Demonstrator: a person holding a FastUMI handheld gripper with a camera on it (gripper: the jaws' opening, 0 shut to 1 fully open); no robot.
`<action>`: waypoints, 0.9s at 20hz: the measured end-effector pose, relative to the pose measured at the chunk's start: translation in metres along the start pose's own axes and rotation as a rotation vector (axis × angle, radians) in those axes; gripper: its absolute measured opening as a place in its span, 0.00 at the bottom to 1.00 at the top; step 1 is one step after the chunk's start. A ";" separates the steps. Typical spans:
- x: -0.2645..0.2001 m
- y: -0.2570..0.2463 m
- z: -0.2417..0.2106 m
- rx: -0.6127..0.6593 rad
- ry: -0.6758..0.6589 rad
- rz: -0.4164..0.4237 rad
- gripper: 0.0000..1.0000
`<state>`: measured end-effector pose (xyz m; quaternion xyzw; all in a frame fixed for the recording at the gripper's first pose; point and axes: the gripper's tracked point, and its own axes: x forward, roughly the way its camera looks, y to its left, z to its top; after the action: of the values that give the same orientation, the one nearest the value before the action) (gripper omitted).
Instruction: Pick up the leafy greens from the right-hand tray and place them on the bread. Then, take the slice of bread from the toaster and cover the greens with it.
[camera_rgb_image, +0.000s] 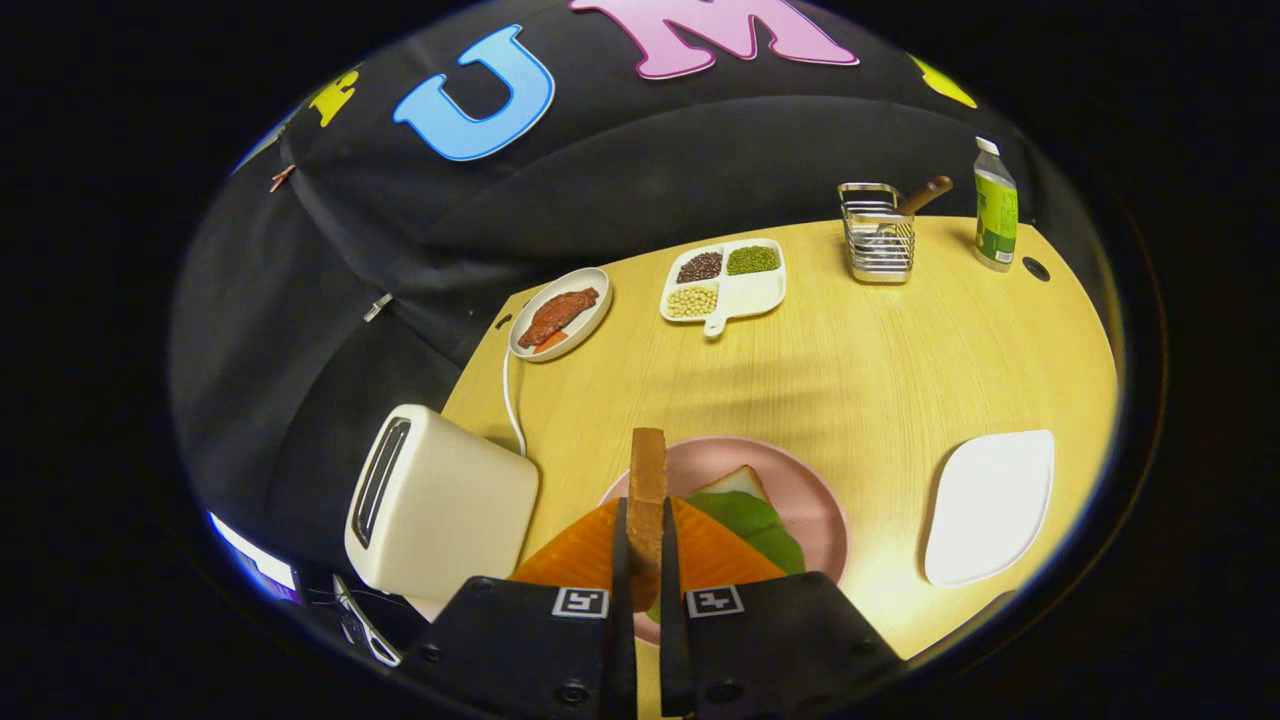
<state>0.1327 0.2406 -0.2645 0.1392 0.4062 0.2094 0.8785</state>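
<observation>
Between the 2 fingers of the tongs (646, 560) stands a slice of bread (647, 490), held on edge and upright, its narrow crust side facing the camera; both fingers press against its flat faces, so the tongs are clamped on it. Directly below and just beyond the fingers sits a pink plate (800, 490) on the table (850, 350). On that plate lies another slice of bread (738, 483), only its pale far corner showing, with the leafy greens (755, 525) spread over it. The held slice hangs above the near left part of the plate, beside the greens rather than over their middle; whether it touches anything below cannot be told.

Left of the tongs, near the table's edge, stands a cream toaster (440, 510), its slot turned toward the booth wall, with a white cord (510, 390) running from it toward the back. To the right of the pink plate, well apart, lies a white tray (990, 505). At the far side of the table sit an oval dish with a brown piece of meat (560, 313), a divided white dish holding 3 kinds of beans (722, 280), a wire rack (877, 233) with a wooden-handled tool in it, and a bottle with a green label (995, 205).
</observation>
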 end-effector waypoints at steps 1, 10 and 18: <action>0.000 -0.009 -0.003 -0.003 0.002 -0.017 0.14; -0.001 -0.060 -0.031 0.021 0.045 -0.140 0.44; -0.033 -0.064 -0.019 0.007 -0.014 -0.154 0.91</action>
<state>0.1154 0.1704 -0.2814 0.1120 0.4104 0.1387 0.8943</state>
